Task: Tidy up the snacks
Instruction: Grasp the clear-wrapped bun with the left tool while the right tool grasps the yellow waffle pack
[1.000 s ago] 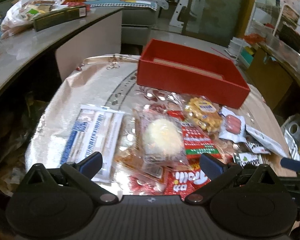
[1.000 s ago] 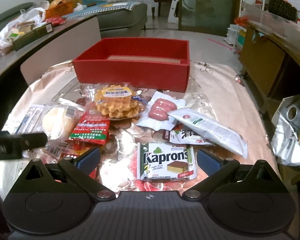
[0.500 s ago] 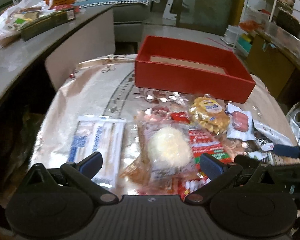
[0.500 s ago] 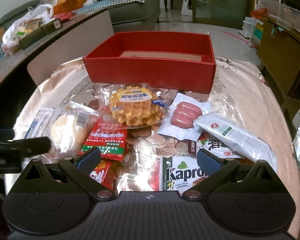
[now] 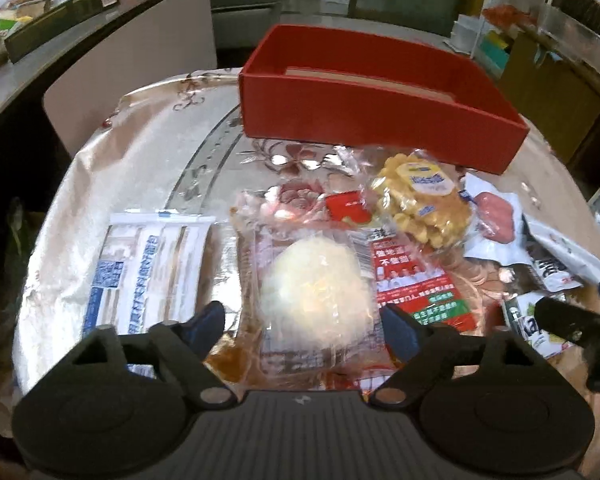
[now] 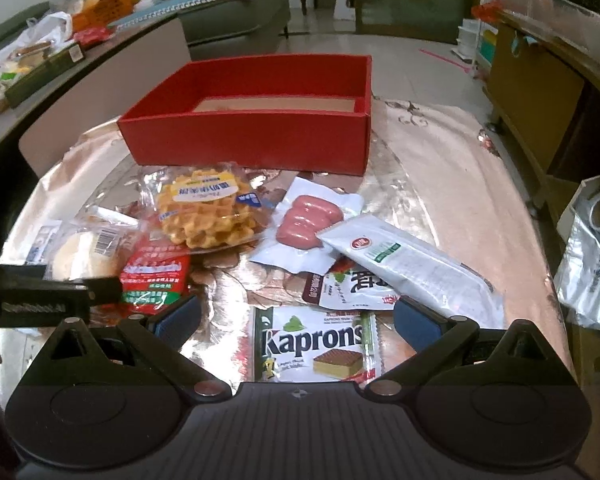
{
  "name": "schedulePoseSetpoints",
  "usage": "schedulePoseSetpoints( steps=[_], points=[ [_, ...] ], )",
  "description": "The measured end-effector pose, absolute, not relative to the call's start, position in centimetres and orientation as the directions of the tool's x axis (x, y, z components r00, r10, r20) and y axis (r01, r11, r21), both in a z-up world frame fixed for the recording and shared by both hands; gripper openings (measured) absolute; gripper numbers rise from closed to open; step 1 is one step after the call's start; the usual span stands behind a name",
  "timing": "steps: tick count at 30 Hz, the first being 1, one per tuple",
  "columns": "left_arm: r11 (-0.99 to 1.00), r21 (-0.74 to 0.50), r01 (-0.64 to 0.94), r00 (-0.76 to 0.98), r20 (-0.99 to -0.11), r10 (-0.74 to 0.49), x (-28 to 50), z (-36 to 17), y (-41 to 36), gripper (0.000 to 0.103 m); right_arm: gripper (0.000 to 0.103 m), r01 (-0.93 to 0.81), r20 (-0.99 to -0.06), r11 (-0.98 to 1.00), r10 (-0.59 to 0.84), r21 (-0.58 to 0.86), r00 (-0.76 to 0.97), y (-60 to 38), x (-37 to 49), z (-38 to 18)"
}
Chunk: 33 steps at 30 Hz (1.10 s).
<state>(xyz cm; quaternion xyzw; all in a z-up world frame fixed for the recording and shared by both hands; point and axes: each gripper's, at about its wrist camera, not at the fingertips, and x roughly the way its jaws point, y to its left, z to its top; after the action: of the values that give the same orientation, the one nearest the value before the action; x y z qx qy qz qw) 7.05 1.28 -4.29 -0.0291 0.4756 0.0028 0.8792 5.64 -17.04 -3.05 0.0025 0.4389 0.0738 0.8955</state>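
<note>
A round white bun in a clear packet (image 5: 316, 288) lies between the fingers of my left gripper (image 5: 302, 322), whose jaws are closing on it; the pads stand just off the wrapper's sides. My right gripper (image 6: 296, 318) hangs open above a Kaprons wafer packet (image 6: 314, 344). An open red box (image 6: 256, 120) stands at the far side of the table. Before it lie a waffle packet (image 6: 208, 212), a sausage packet (image 6: 308, 224), a red and green sachet (image 6: 156, 276) and a long white pouch (image 6: 404, 260). The bun packet (image 6: 84, 252) shows at the left of the right wrist view.
A flat white and blue packet (image 5: 148, 272) lies left of the bun. The round table carries a shiny floral cloth (image 5: 140, 152). A curved counter (image 5: 28, 76) with bags runs on the left, a silver bag (image 6: 592, 264) and wooden cabinet (image 6: 536, 92) stand at the right.
The left gripper's fingers have drawn inward around the bun packet, and it has come lower and nearer to it. The right gripper has drifted back over the Kaprons packet.
</note>
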Motion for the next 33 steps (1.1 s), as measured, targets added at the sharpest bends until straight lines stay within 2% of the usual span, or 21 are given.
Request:
schedulePoseSetpoints(
  steps=[4,7,11,14,17,19,23,25,26,28,30,33],
  points=[
    [0.998,-0.06,-0.023,0.56,-0.828,-0.037,6.3,-3.6,1.5,0.06,0.103,-0.129,-0.767,0.99,0.126,0.057,0.629,-17.6,5.7,-2.1],
    [0.996,-0.09,-0.026,0.563,-0.824,-0.06,6.0,-2.9,2.0,0.057,0.103,-0.101,-0.757,0.987,0.164,0.129,0.633,-18.8,6.4,-1.4],
    [0.993,-0.12,-0.017,0.601,-0.794,-0.086,5.6,-1.7,2.6,0.056,0.103,-0.093,-0.698,0.957,0.266,0.275,0.665,-20.0,7.6,-0.6],
    [0.991,-0.133,-0.007,0.6,-0.793,-0.102,5.8,-1.7,2.9,0.055,0.103,-0.097,-0.693,0.969,0.229,0.226,0.683,-20.2,8.3,-0.4],
    [0.991,-0.135,0.01,0.572,-0.812,-0.116,6.1,-2.4,2.6,0.054,0.103,-0.08,-0.728,0.984,0.17,0.157,0.664,-20.8,8.6,-1.3],
    [0.992,-0.129,0.004,0.555,-0.824,-0.11,6.4,-3.0,2.4,0.056,0.103,-0.068,-0.747,0.985,0.164,0.157,0.644,-21.4,8.7,-2.1],
    [0.992,-0.125,-0.007,0.537,-0.837,-0.102,7.0,-3.5,1.8,0.08,0.103,-0.056,-0.76,0.987,0.15,0.148,0.633,-21.7,9.5,-2.7],
    [0.993,-0.114,-0.017,0.535,-0.841,-0.087,7.1,-3.9,1.7,0.081,0.103,-0.084,-0.758,0.986,0.163,0.142,0.632,-21.0,10.4,-2.3],
    [0.995,-0.102,-0.019,0.533,-0.843,-0.077,7.1,-4.2,1.6,0.079,0.103,-0.101,-0.754,0.983,0.184,0.155,0.631,-20.5,10.9,-2.0],
    [0.995,-0.092,-0.026,0.535,-0.843,-0.064,7.0,-4.5,1.7,0.07,0.103,-0.154,-0.743,0.971,0.238,0.182,0.626,-18.9,11.8,-1.4],
    [0.994,-0.098,-0.038,0.543,-0.837,-0.062,6.9,-4.4,2.2,0.057,0.103,-0.217,-0.74,0.963,0.263,0.161,0.619,-16.9,12.7,-1.0],
    [0.988,-0.144,-0.061,0.541,-0.836,-0.088,6.8,-4.2,3.2,0.054,0.103,-0.273,-0.76,0.955,0.261,0.114,0.595,-13.9,14.4,-1.5]
  ],
)
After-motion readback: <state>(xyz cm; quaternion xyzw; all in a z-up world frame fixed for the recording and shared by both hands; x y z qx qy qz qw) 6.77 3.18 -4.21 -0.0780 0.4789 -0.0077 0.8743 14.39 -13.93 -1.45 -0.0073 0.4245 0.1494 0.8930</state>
